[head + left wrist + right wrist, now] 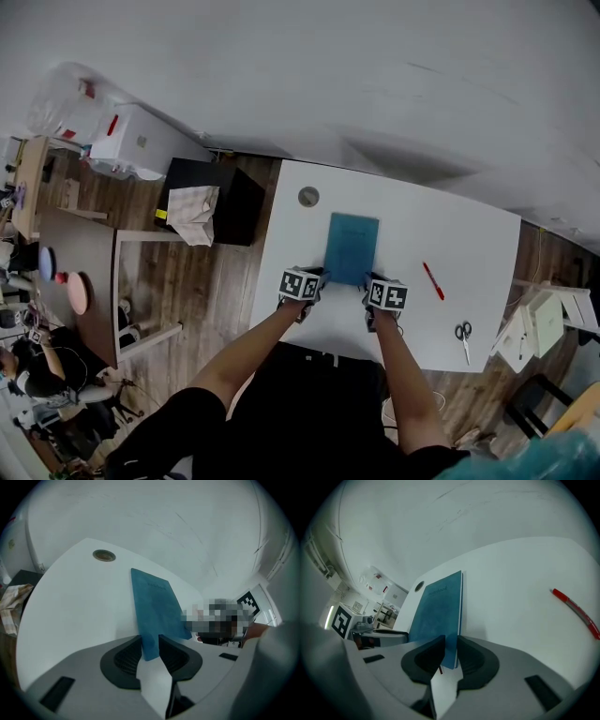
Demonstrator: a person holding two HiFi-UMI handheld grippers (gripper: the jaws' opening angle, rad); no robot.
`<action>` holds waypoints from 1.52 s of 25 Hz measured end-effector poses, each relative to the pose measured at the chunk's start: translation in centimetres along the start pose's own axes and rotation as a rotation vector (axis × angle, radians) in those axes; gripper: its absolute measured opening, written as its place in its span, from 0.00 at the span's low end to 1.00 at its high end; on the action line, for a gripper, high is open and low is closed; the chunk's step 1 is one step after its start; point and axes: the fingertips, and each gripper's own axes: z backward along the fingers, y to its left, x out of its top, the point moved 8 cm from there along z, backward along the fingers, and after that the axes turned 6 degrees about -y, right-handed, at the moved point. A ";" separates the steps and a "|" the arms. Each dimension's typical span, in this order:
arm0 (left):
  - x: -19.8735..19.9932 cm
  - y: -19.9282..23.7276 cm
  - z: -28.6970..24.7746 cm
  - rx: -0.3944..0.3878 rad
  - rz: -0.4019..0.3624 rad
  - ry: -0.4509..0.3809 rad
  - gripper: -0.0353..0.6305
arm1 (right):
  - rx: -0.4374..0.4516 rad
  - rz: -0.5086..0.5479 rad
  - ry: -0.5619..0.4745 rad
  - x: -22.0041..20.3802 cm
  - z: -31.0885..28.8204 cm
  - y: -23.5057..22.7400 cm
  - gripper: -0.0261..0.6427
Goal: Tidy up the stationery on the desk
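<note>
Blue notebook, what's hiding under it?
Only the white desk shows around the blue notebook. The left gripper and right gripper pinch its near corners. Anything flat beneath its cover is hidden.

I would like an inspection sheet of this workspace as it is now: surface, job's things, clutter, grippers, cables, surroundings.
Surface: white rectangular desk with a round grey grommet near its far left corner.
Job's things: teal rectangular notebook mid-desk; red pen to its right, apart from it; black-handled scissors near the right front edge.
Clutter: nothing seen on the desk.
Grippers: left gripper and right gripper are each closed on a near corner of the notebook.
Cables: nothing seen on the desk.
Surroundings: wooden floor; black box with a crumpled paper bag against it, left of the desk.
</note>
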 end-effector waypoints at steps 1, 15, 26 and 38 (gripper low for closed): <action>0.1 0.0 -0.1 0.002 0.001 -0.003 0.23 | -0.001 -0.002 0.000 0.2 0.0 -0.1 0.17; 0.7 -0.2 1.1 -0.019 -0.091 -0.044 0.23 | -0.028 -0.045 -0.072 -0.7 2.5 -0.8 0.17; -4.6 -0.7 7.5 -0.220 -0.146 -0.194 0.16 | -0.083 -0.026 -0.223 -9.7 9.7 4.1 0.17; -13.0 -3.9 9.3 -0.282 -0.236 -0.101 0.07 | -0.145 -0.119 -0.347 -17.3 16.4 4.9 0.15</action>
